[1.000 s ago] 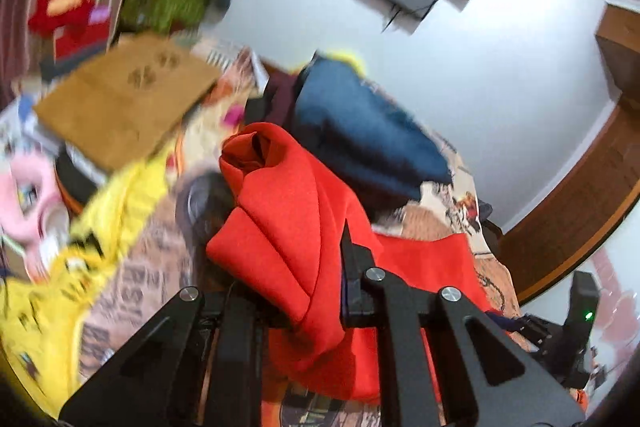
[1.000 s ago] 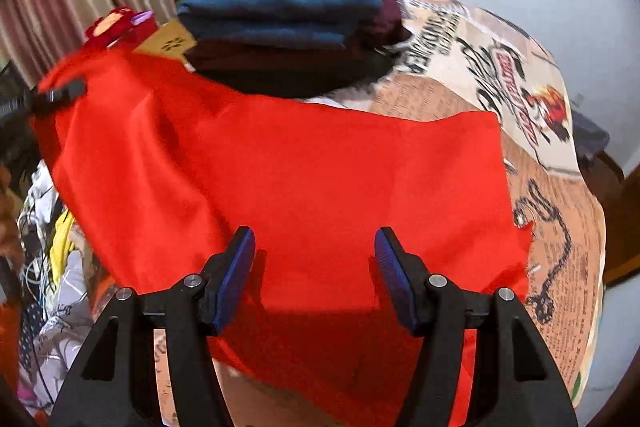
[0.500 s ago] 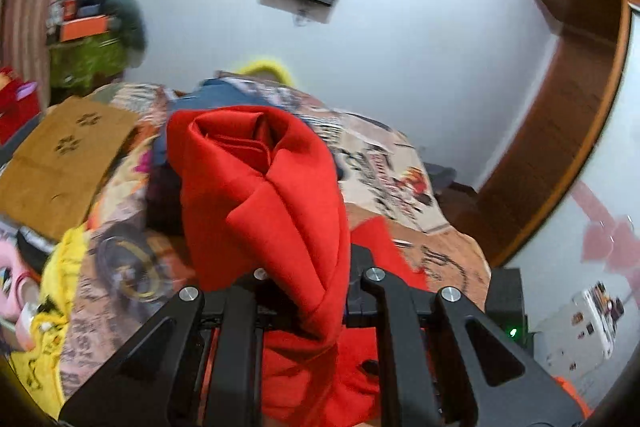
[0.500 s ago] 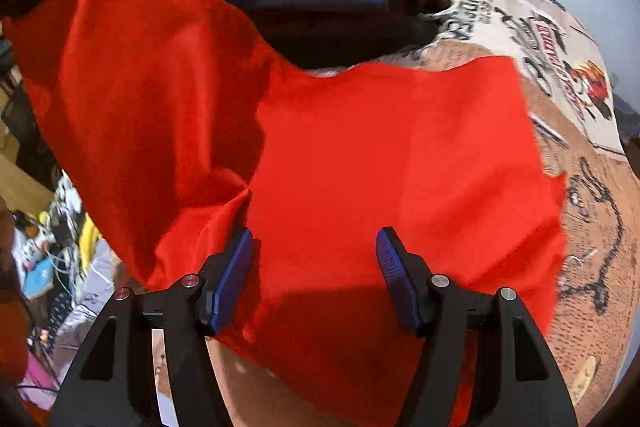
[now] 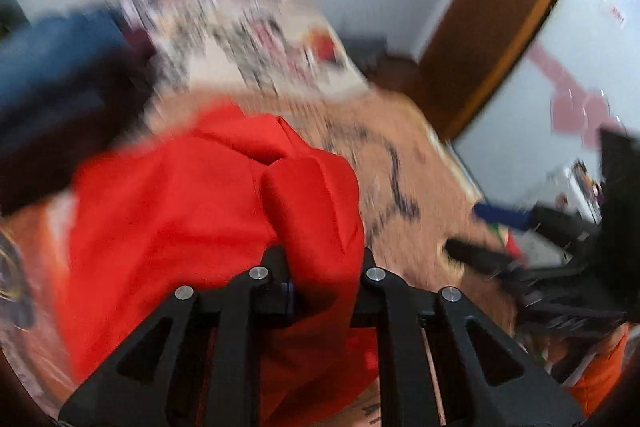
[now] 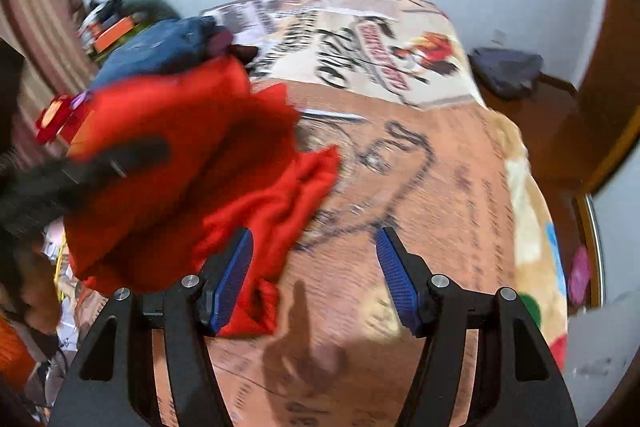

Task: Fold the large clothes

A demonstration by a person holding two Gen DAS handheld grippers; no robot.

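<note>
Left wrist view: the left hand-held gripper (image 5: pixel 322 291), jaws opening, pinches a bunched fold of the red garment (image 5: pixel 168 211), probably carrying that edge across to fold it. The garment lies on the bed (image 6: pixel 400 211) toward 9 o'clock; the right hand-held gripper (image 6: pixel 314 279) gapes empty.

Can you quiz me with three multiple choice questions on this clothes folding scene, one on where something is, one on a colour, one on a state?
1. Where does the folded blue garment lie?
A. on the floor
B. on the bed, beyond the red one
C. between the right gripper's jaws

2. What colour is the garment between the left gripper's jaws?
A. red
B. yellow
C. white

3. How is the right gripper?
A. clamped on cloth
B. holding a hanger
C. open and empty

Answers: 1 B, it sits behind the red cloth on the bedspread; 2 A, red fabric bunches between those jaws; 3 C, only bedspread shows between its blue pads.
</note>
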